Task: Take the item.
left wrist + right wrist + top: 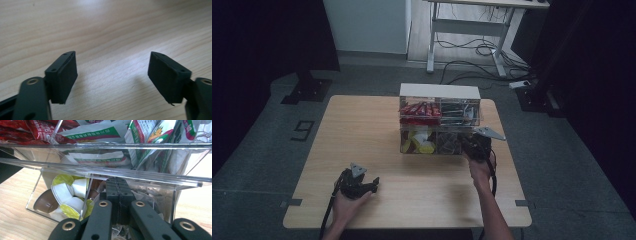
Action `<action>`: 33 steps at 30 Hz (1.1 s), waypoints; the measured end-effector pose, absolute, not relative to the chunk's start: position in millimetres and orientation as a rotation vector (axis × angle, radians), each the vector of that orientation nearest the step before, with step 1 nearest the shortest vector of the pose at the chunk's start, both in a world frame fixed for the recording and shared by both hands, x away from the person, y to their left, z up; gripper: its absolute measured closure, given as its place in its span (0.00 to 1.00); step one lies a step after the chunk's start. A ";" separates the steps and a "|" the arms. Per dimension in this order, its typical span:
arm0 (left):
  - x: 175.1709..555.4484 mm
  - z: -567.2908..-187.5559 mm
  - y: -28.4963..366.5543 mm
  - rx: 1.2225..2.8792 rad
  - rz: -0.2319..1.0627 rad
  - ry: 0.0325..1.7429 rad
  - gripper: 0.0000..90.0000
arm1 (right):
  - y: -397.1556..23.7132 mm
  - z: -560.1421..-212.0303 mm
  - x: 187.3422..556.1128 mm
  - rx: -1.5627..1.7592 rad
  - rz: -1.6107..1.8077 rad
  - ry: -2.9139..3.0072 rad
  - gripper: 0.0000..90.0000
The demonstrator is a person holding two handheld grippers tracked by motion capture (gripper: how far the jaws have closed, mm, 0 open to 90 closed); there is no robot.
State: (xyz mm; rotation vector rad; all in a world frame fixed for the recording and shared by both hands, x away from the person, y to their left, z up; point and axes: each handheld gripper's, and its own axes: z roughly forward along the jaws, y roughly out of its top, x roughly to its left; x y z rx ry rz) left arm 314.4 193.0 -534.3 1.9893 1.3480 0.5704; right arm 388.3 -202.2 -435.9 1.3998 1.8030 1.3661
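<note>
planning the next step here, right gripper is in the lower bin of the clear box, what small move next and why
Probably draw the right gripper slowly back out of the clear box. Its jaws look pressed together inside the lower right bin among clear packets, so a gentle pull should show whether one is caught. The left gripper rests open.

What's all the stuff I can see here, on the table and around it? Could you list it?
Table: one, light wood, centre of the high view.
Clear organiser box: one, see-through with a white top, two tiers, far side of the table.
Red packets: several, upper tier, left compartment.
Green-and-white sachets: several, upper tier, seen in the right gripper view.
Small pods: several, yellow, white and brown, lower tier, left compartment.
Desk: one, white frame, on the floor beyond, cables under it.
Left gripper: black, jaws apart over bare wood.
Right gripper: black, jaws together, inside the lower right compartment.
</note>
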 end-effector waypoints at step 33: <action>340.8 -483.0 139.1 1.976 0.549 1.185 0.43 | -198.8 -438.3 392.6 1.397 1.360 1.814 0.99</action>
